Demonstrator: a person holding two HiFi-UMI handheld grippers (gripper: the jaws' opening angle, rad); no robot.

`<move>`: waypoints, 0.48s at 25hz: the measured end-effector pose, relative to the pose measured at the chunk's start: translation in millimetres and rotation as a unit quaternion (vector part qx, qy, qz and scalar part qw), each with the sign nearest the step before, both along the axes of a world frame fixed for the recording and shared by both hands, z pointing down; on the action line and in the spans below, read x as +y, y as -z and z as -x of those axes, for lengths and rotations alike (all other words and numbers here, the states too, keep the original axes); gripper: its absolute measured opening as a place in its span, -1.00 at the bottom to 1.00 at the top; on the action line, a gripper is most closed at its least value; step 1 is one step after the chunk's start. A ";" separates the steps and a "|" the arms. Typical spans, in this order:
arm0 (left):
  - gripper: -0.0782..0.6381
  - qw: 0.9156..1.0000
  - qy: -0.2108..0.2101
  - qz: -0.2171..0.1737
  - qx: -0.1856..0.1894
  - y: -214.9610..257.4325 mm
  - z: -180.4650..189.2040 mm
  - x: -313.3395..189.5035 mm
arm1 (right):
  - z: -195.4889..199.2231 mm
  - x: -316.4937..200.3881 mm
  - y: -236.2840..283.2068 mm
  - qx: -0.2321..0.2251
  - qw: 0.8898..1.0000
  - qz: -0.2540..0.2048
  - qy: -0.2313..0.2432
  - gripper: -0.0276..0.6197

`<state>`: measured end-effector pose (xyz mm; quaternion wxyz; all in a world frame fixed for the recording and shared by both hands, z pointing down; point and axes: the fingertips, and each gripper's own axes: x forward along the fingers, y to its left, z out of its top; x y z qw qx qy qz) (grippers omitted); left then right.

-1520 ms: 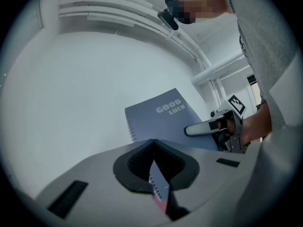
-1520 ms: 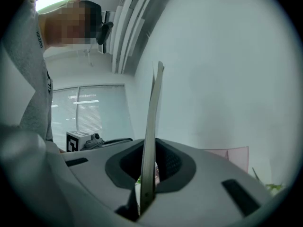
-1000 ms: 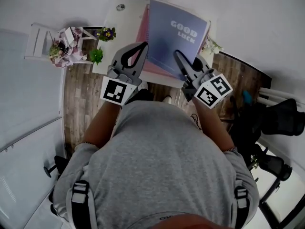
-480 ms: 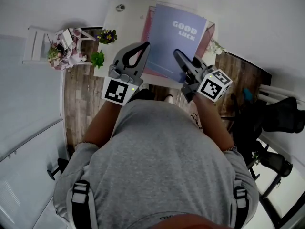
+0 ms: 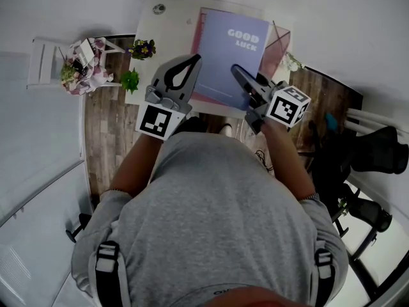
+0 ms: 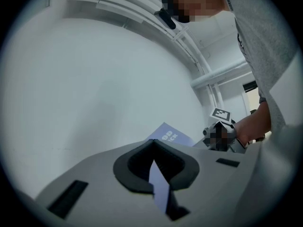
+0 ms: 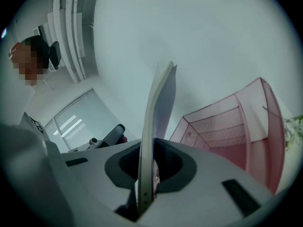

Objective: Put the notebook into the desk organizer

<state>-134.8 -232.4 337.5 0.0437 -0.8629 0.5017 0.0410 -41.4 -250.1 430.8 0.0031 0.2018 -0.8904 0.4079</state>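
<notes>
A blue notebook (image 5: 230, 50) with "GOOD LUCK" on its cover is held up over the white table (image 5: 160, 37). It covers most of the pink mesh desk organizer (image 5: 279, 43), whose pink shows at the notebook's left, bottom and right. My left gripper (image 5: 194, 60) is shut on the notebook's left edge; a blue sliver of the notebook (image 6: 158, 183) runs between its jaws. My right gripper (image 5: 236, 72) is shut on the notebook's near right edge. In the right gripper view the notebook (image 7: 154, 126) stands edge-on between the jaws, with the organizer (image 7: 232, 136) just to its right.
Two small potted plants (image 5: 142, 47) (image 5: 131, 77) sit at the table's left edge, and a flower sprig (image 5: 291, 61) at its right. A white stand with flowers (image 5: 80, 62) is further left. A dark chair (image 5: 377, 152) stands to the right over wooden floor.
The notebook has shifted away and slightly left with the right gripper, uncovering more of the organizer's right side. The left gripper has barely moved.
</notes>
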 end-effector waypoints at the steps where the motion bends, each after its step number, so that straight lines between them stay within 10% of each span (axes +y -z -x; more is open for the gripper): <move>1: -0.73 1.000 -0.001 0.003 0.001 -3.0 5.5 -5.3 | 5.7 -4.2 -3.4 0.001 1.000 0.007 0.001 -0.78; 12: -0.73 1.000 -0.004 0.009 0.004 -9.9 15.0 -19.0 | 16.2 -16.6 -17.8 -0.019 0.998 0.061 -0.001 -0.77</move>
